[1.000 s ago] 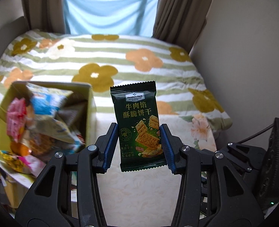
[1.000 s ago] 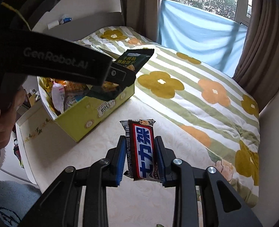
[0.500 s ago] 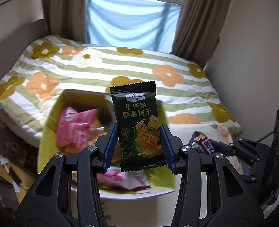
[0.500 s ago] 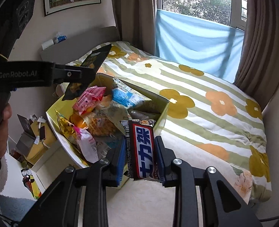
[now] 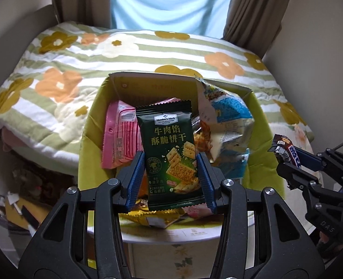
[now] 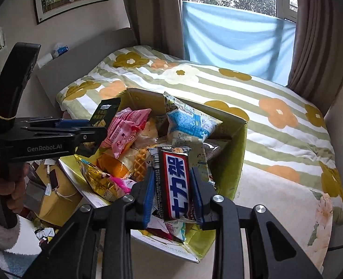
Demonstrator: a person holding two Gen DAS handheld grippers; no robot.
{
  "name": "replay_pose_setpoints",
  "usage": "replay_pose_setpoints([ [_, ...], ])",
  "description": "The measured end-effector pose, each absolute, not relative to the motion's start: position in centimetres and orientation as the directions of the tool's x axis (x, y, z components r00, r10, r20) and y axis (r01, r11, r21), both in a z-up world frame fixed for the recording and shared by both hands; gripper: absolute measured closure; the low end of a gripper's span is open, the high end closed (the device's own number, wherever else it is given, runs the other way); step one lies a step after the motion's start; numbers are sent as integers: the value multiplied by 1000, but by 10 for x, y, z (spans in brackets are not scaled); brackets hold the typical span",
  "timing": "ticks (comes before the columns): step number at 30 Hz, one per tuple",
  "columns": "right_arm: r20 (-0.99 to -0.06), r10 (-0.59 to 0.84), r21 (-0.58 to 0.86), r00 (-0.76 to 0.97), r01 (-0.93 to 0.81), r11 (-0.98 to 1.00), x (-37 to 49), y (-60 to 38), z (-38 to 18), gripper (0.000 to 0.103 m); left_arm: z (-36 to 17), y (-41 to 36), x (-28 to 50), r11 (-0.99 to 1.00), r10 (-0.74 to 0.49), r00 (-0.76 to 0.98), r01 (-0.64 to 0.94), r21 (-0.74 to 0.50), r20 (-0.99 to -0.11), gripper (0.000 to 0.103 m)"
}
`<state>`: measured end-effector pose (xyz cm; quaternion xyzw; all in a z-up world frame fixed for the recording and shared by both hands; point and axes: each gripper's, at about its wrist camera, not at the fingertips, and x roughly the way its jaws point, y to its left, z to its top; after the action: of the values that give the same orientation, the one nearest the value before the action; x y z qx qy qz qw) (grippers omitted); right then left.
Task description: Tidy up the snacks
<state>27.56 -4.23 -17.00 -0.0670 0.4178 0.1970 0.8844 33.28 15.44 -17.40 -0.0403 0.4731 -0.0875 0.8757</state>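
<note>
Bedroom, floral striped bedspread (image 5: 148, 53) behind green snack box (image 5: 90, 125). Left gripper (image 5: 170, 181) clamped on dark green cracker packet (image 5: 168, 148), right gripper (image 6: 172, 197) clamped on chocolate bar (image 6: 174, 181); both over box. Packets likely light, crinkly, slippery; crackers fragile: pinch lightly by lower edges.

We see a bed (image 6: 276, 139) under a flowered, striped quilt (image 5: 78, 53). Our open green snack box (image 6: 236, 162) rests on its near end.

We list: dark green cracker packet (image 5: 169, 153), glossy plastic film; chocolate bar (image 6: 176, 183), shiny wrapper; snack box (image 6: 237, 153), matt green cardboard; quilt (image 5: 134, 53), soft flowered cloth; gripper fingers (image 5: 135, 179), matt black plastic, blue pads, bright metal rivets.
</note>
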Motion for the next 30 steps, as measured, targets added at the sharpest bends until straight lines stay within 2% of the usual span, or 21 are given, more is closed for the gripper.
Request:
replay_pose_setpoints([
  [1, -770, 287, 46, 569, -400, 915, 277, -42, -171, 76, -177, 153, 334, 980, -199, 532, 125, -156, -823, 55],
  [2, -775, 282, 44, 565, -397, 917, 279, -42, -173, 76, -179, 152, 336, 978, -208, 527, 132, -162, -824, 31],
  [4, -783, 273, 37, 558, -397, 917, 282, -43, -174, 76, -182, 154, 336, 979, -205, 538, 122, -166, -817, 1],
  [7, -792, 265, 37, 550, -391, 920, 287, -46, -178, 76, -182, 158, 335, 975, -223, 538, 113, -192, -813, 0],
  [21, -840, 284, 160, 461, -291, 943, 301, -56, -207, 76, -182, 168, 326, 985, -172, 538, 84, -150, -825, 0],
  [23, -848, 282, 171, 448, -272, 947, 302, -55, -211, 67, -183, 168, 325, 985, -172, 535, 85, -149, -827, 0],
  [25, -842, 272, 168, 466, -252, 953, 301, -56, -211, 16, -184, 167, 323, 985, -174, 533, 85, -152, -828, 0],
  [26, -837, 273, 173, 475, -244, 954, 299, -57, -211, 6, -185, 167, 322, 984, -177, 531, 87, -155, -829, 0],
  [27, -831, 274, 179, 484, -234, 956, 297, -59, -209, 1, -186, 168, 320, 984, -178, 529, 87, -155, -829, 0],
  [30, -825, 255, 171, 505, -206, 963, 291, -63, -206, 1, -189, 167, 318, 983, -184, 522, 92, -159, -833, 0],
])
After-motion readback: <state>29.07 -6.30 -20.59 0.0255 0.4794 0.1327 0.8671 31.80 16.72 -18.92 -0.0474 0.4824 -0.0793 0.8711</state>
